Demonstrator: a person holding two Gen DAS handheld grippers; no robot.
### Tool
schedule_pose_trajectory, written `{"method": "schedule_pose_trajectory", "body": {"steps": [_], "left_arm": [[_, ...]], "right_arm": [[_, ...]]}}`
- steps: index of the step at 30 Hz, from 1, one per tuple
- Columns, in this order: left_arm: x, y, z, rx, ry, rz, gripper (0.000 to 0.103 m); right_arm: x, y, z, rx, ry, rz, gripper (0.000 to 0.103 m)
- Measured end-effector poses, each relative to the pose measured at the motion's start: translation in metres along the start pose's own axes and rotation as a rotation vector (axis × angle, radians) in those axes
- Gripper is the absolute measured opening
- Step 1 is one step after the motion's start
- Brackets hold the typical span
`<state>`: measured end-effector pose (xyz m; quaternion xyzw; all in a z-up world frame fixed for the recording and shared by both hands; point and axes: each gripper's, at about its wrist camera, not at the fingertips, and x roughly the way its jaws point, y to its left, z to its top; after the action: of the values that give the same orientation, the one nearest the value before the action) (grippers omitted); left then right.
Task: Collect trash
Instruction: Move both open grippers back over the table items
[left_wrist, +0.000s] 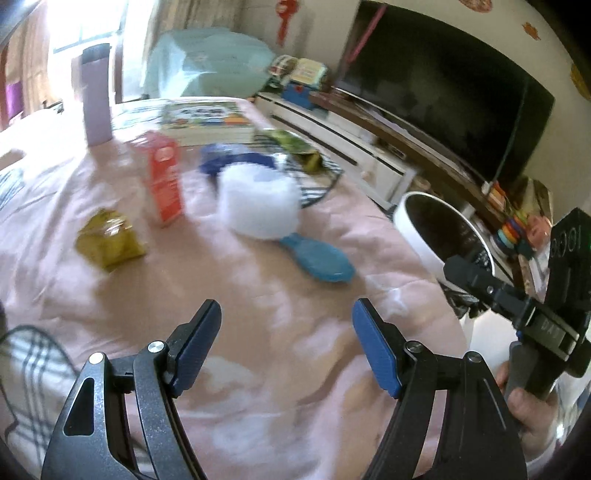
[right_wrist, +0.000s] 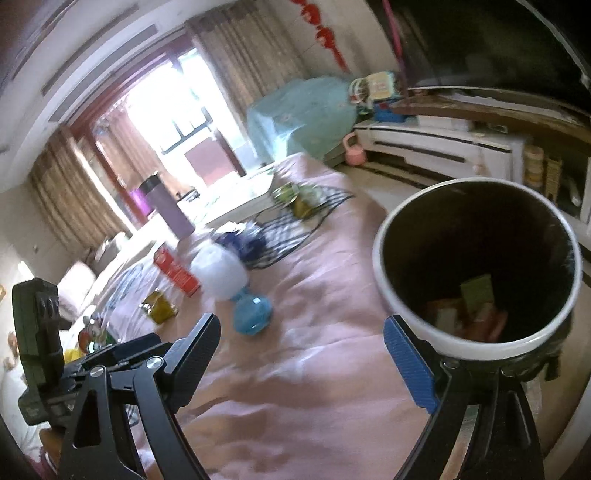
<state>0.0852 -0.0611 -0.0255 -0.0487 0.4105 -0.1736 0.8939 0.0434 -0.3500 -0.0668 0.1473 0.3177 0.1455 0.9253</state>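
My left gripper (left_wrist: 286, 341) hangs open over the pink bedspread (left_wrist: 258, 350) with nothing between its blue pads. Ahead of it lie a crumpled olive-yellow wrapper (left_wrist: 109, 242), an upright red carton (left_wrist: 165, 177), a white fluffy ball (left_wrist: 258, 201) and a blue hairbrush (left_wrist: 317, 258). My right gripper (right_wrist: 301, 345) is open and empty too, beside the white-rimmed trash bin (right_wrist: 476, 341), which holds green and orange scraps (right_wrist: 476, 295). The wrapper (right_wrist: 159, 307), carton (right_wrist: 176, 272) and hairbrush (right_wrist: 253, 309) show in the right wrist view as well. The right gripper appears at the right edge of the left wrist view (left_wrist: 458, 271).
A purple flask (left_wrist: 96, 96) and a stack of books (left_wrist: 207, 120) stand at the far side of the bed. A checked cloth carrying green packets (left_wrist: 295, 147) lies near the bed's edge. A television (left_wrist: 443, 92) on a low white cabinet (left_wrist: 332, 133) lines the wall beyond the bin (left_wrist: 436, 229).
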Motion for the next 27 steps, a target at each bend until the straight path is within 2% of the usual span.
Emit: {"method": "schedule_pose_trajectory", "body": {"steps": [14,21,27], "left_arm": [[-0.022,0.063,-0.014,-0.124,-0.016,0.07,0.076],[-0.023,0.086,-0.012,-0.172,-0.017,0.108,0.076],[-0.019,0.101,-0.004,-0.202,-0.015,0.138,0.081]], "right_arm": [[0.035,0.052,-0.014,-0.11,0.084,0.042,0.096],[0.053,0.064,-0.014,-0.15,0.121,0.054,0.096],[0.071,0.066,-0.009,-0.181,0.166,0.059,0.096]]}}
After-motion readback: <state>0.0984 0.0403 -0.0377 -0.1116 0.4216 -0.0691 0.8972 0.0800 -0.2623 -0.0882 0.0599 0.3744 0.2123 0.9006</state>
